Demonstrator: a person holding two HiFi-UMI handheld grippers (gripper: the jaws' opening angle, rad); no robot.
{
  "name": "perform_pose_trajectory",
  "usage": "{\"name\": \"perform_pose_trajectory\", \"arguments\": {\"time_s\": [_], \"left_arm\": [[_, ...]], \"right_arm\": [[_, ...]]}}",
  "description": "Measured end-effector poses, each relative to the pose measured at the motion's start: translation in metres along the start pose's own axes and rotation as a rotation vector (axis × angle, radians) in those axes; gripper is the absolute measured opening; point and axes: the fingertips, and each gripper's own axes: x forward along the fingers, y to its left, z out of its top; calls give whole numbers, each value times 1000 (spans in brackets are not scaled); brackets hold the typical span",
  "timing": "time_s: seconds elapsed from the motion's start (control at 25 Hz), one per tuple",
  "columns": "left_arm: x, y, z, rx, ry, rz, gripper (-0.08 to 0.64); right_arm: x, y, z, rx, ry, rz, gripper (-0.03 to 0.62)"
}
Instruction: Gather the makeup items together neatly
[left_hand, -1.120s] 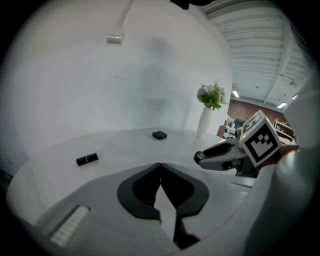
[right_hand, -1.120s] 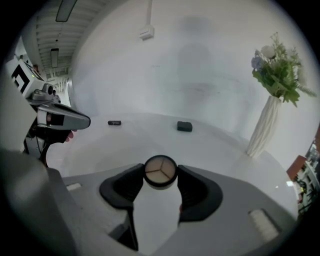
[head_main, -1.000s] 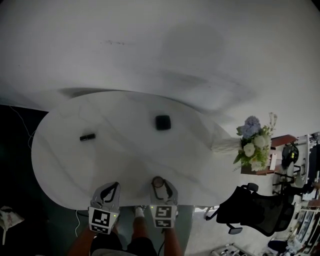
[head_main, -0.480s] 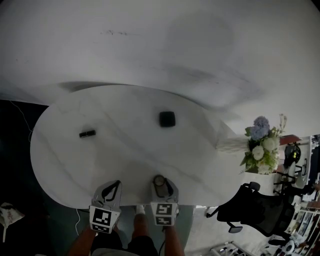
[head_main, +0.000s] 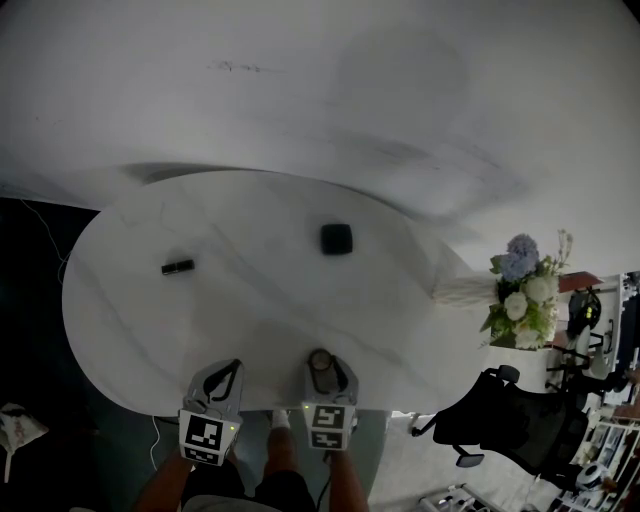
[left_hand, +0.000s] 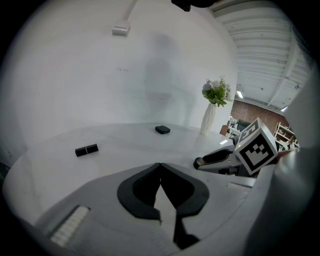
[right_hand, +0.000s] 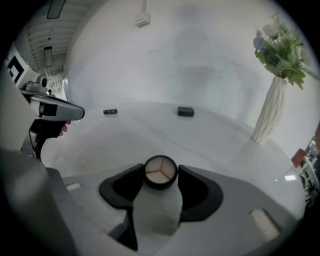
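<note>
A white oval table (head_main: 130, 330) carries a small black tube (head_main: 177, 266) at the left and a black square compact (head_main: 336, 239) near the middle. At the near edge my right gripper (head_main: 320, 366) is shut on a round black compact (right_hand: 160, 171), its three-part pale palette facing up between the pads. My left gripper (head_main: 225, 375) hovers beside it, shut with nothing in it; its pads meet at the tip (left_hand: 160, 165). The tube (left_hand: 86, 149) and the square compact (left_hand: 162, 130) lie well ahead of both grippers.
A white vase of flowers (head_main: 520, 295) stands at the table's right edge, also visible as the vase (right_hand: 270, 115) in the right gripper view. A black office chair (head_main: 510, 415) sits beyond the right corner. A pale wall runs behind the table.
The head view has shifted slightly, so the flowers sit lower and further right. Both grippers and the items on the table keep their places.
</note>
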Motion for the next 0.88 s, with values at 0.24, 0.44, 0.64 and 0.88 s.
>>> {"name": "perform_pose_trajectory", "arguments": {"time_s": [0.24,0.44,0.64,0.88], "left_arm": [[-6,4,4,6,-10,11,11],[-15,5,20,19,-44,19,11],[-30,7,52,37,-107,36,11],[-61,19,106,74,-207,75,11]], "right_arm": [[-4,-3,7,7,-23,-27,261],[-17,-7,25,8,-68,-39,261],[-48,-9,66,41,-205,-40,259],[-95,1,129,41,-357,-25,249]]}}
